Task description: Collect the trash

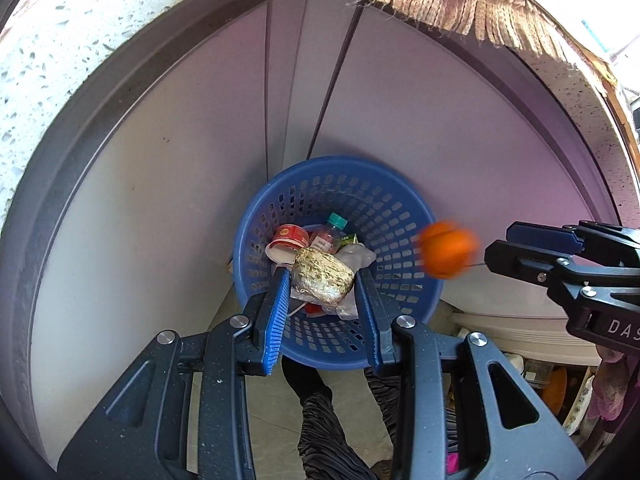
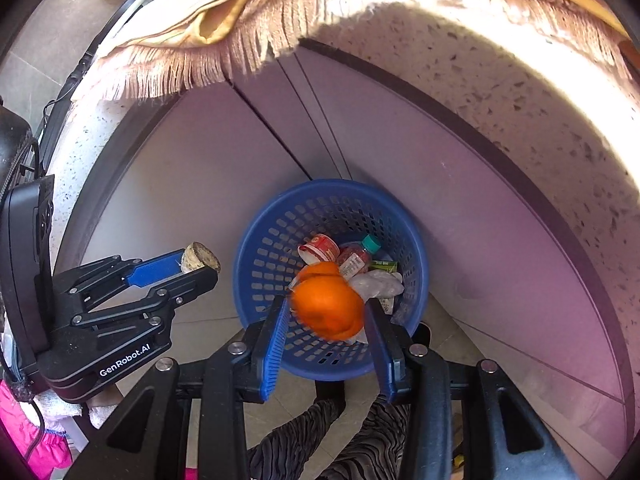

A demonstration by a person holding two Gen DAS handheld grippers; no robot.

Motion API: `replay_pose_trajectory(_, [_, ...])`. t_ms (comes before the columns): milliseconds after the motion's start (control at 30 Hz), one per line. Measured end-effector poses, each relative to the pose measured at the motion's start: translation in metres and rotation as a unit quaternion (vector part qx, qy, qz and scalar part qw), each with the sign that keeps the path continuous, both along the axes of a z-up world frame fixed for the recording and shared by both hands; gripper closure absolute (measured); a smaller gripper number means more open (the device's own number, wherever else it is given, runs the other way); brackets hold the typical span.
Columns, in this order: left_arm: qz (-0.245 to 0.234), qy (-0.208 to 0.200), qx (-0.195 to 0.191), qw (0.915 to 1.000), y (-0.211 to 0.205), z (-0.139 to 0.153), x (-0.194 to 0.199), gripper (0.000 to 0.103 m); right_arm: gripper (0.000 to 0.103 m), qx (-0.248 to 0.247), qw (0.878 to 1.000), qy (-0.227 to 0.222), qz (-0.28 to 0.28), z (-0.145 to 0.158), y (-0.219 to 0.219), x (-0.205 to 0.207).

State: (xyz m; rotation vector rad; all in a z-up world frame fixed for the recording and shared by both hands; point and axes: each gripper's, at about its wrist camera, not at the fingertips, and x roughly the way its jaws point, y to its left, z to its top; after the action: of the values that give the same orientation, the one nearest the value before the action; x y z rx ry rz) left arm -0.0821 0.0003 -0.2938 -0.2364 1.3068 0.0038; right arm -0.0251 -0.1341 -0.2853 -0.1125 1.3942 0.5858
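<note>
A blue perforated basket (image 1: 404,216) stands on the floor against grey cabinet doors; it also shows in the right wrist view (image 2: 276,240). Inside lie a red cup (image 1: 290,236), a small bottle with a teal cap (image 1: 336,226) and clear plastic wrap (image 1: 358,256). My left gripper (image 1: 324,284) holds a crumpled foil ball (image 1: 322,280) between its fingers above the basket; the foil also shows in the right wrist view (image 2: 198,262). My right gripper (image 2: 326,312) is open. An orange peel (image 2: 326,306) is blurred between its fingers, apart from them, above the basket; it also shows in the left wrist view (image 1: 448,248).
A speckled stone counter edge (image 2: 520,92) with a fringed cloth (image 2: 240,40) overhangs the cabinets. The person's legs (image 2: 320,440) stand below the basket. Stacked dishes (image 1: 540,332) sit on a shelf at the right.
</note>
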Motion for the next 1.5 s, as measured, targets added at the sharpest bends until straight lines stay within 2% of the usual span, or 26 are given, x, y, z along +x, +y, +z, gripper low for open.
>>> replay_pose_trajectory(133, [0.000,0.010,0.001,1.0000,0.000,-0.003,0.001,0.070,0.062,0.000,1.000,-0.001,0.001,0.002,0.001,0.001])
replay_pose_trajectory(200, [0.000,0.010,0.003,0.9999,0.000,-0.003,0.002,0.067,0.056,-0.001,1.000,-0.001,0.001,0.002,0.002,0.002])
replay_pose_trajectory(267, [0.003,0.007,0.007,1.0000,0.001,-0.002,0.002,0.049,0.048,-0.003,1.000,-0.002,0.001,0.003,0.001,0.002])
replay_pose_trajectory(333, [0.005,0.001,0.008,1.0000,0.002,0.000,0.001,0.045,0.042,-0.004,1.000,-0.003,-0.001,0.003,0.000,0.003])
replay_pose_trajectory(667, [-0.002,0.009,0.018,0.9998,0.001,-0.001,0.000,0.044,0.030,-0.001,1.000,0.001,-0.003,0.012,-0.005,0.001])
replay_pose_trajectory(1000, [-0.002,-0.001,0.024,0.9997,0.003,0.013,-0.003,0.044,0.020,0.016,1.000,-0.003,-0.005,0.031,-0.006,-0.001])
replay_pose_trajectory(1500, [0.001,-0.032,0.032,0.9990,0.007,0.043,-0.012,0.043,0.016,0.030,0.999,-0.015,0.001,0.062,-0.019,-0.012])
